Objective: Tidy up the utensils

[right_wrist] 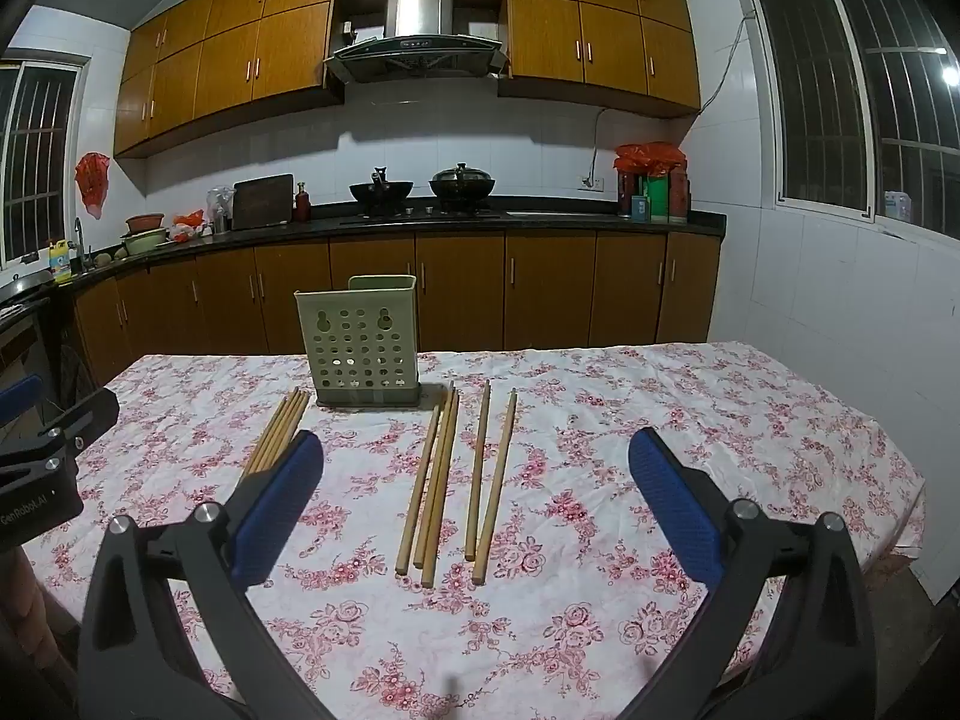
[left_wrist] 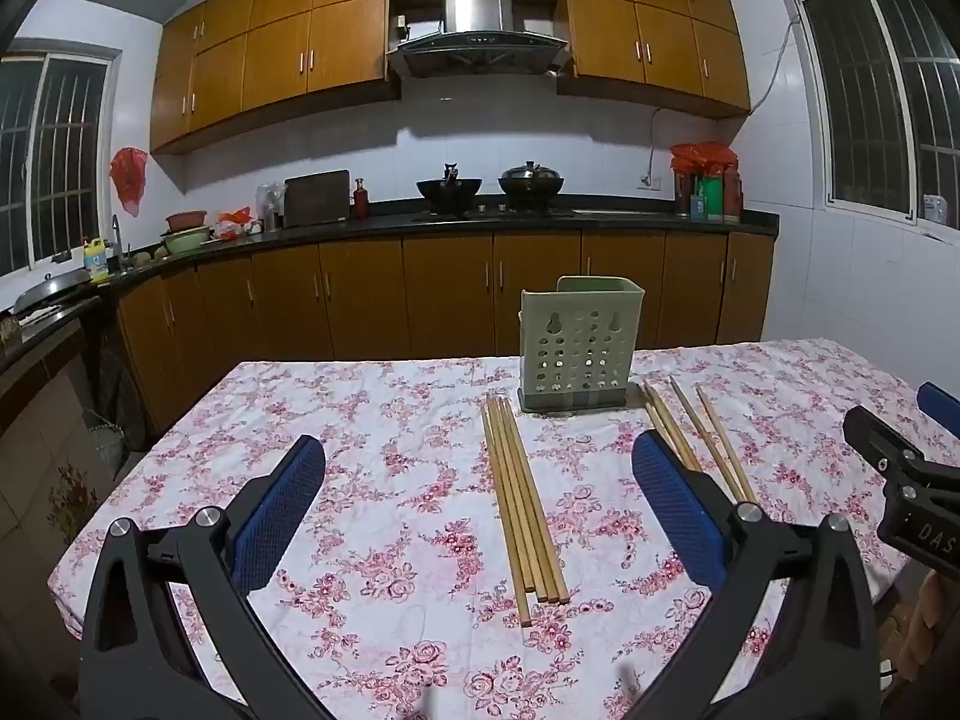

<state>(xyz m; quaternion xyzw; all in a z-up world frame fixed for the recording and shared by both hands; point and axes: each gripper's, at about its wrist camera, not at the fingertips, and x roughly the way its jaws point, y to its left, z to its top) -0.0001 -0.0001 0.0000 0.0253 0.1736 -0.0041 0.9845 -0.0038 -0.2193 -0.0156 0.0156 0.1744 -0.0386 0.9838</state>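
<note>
A green perforated utensil holder [left_wrist: 577, 352] [right_wrist: 362, 341] stands upright on the floral tablecloth [left_wrist: 372, 456] [right_wrist: 630, 420]. Several wooden chopsticks lie in a tight bundle [left_wrist: 523, 498] [right_wrist: 277, 435] left of the holder. Several more lie loose [left_wrist: 699, 432] [right_wrist: 456, 480] to its right. My left gripper [left_wrist: 478, 510] is open and empty, hovering above the tight bundle. My right gripper [right_wrist: 476, 507] is open and empty, above the loose chopsticks. Each gripper shows at the edge of the other's view: the right one [left_wrist: 912, 468], the left one [right_wrist: 42, 450].
The table's far edge lies just behind the holder. Beyond it are brown kitchen cabinets [left_wrist: 450, 294], a counter with two woks [left_wrist: 489, 186] and barred windows on both sides. The table's near and right edges [right_wrist: 900, 516] fall close to the grippers.
</note>
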